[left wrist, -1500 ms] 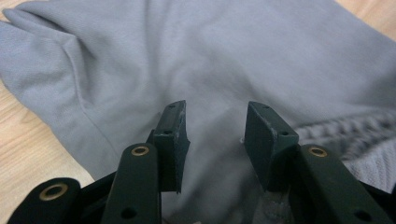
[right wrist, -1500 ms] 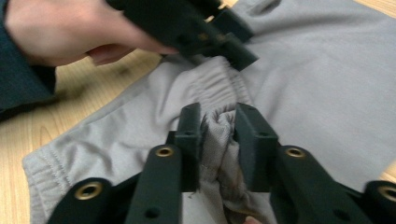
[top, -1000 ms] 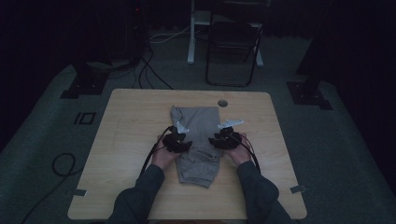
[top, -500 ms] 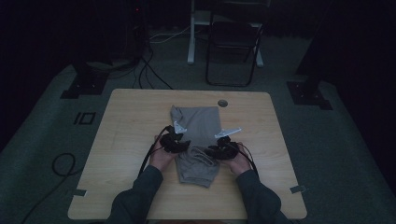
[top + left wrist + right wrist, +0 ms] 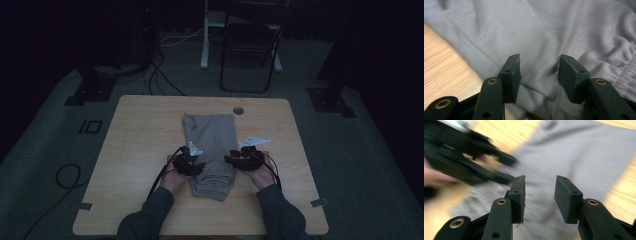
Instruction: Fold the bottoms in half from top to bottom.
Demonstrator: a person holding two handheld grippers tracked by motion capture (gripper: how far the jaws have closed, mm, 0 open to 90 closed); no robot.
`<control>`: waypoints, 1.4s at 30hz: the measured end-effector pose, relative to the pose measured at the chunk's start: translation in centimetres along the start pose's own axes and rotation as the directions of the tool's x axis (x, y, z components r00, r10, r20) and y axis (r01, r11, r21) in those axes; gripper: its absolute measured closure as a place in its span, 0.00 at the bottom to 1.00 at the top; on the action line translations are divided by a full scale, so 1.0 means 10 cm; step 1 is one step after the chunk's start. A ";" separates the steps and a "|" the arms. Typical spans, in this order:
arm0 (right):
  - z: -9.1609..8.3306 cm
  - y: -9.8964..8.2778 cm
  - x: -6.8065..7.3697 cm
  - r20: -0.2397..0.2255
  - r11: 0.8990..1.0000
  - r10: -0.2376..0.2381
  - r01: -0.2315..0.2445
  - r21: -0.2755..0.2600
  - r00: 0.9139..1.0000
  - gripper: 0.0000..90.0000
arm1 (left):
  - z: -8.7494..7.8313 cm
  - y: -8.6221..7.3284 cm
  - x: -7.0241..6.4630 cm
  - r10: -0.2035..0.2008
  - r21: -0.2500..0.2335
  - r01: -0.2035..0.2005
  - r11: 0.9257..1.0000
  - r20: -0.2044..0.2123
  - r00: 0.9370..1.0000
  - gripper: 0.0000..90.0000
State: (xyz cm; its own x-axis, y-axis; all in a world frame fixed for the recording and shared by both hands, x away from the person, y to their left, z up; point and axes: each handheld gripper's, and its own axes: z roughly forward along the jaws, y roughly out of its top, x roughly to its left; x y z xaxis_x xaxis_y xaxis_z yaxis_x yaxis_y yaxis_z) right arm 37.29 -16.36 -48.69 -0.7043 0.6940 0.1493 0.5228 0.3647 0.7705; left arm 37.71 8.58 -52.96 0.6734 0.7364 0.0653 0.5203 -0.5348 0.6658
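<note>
A grey folded garment (image 5: 212,135) lies lengthwise on the middle of the wooden table (image 5: 145,130). My left gripper (image 5: 194,164) is at the garment's left edge near its front end, and my right gripper (image 5: 234,159) is at its right edge, pointing in at it. In the left gripper view the left gripper (image 5: 540,58) hangs just over the wrinkled cloth (image 5: 549,25). Its jaws have just been opening, and the pads press on nothing. The right gripper (image 5: 540,180) has also just been opening above the cloth (image 5: 579,152), with nothing pinched.
A round cable hole (image 5: 238,110) sits at the table's far edge. Beyond the table stand a dark chair (image 5: 250,45) and a white post (image 5: 205,35), with cables (image 5: 160,75) on the carpet. Black stand bases (image 5: 330,102) flank the table.
Both hands have slid a little toward the person along the garment's sides. The right gripper's jaws stand wider than half a second ago.
</note>
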 end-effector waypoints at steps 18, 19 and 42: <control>0.48 0.08 -0.42 0.197 0.991 0.134 -0.132 -0.022 0.971 0.62 | -0.02 0.22 0.61 -0.166 -0.084 0.155 0.984 -0.150 0.975 0.57; 0.53 0.10 -0.45 0.212 0.991 0.133 -0.133 -0.017 0.968 0.62 | -0.02 0.22 0.61 -0.166 -0.084 0.155 0.984 -0.150 0.975 0.57; 0.61 -0.13 -0.13 0.204 0.994 -0.015 -0.007 0.106 0.979 0.64 | -0.03 -0.16 0.36 -0.219 -0.067 0.214 0.975 -0.067 0.974 0.85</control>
State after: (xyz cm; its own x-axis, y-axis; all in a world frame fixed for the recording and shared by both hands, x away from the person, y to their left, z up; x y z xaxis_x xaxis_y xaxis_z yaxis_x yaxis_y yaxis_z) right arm 40.50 -13.94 -53.68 -0.5991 0.8006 0.0078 0.5754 0.4238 0.6995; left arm 39.11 12.20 -53.63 0.5067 0.8615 -0.0322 0.6162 -0.3358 0.7124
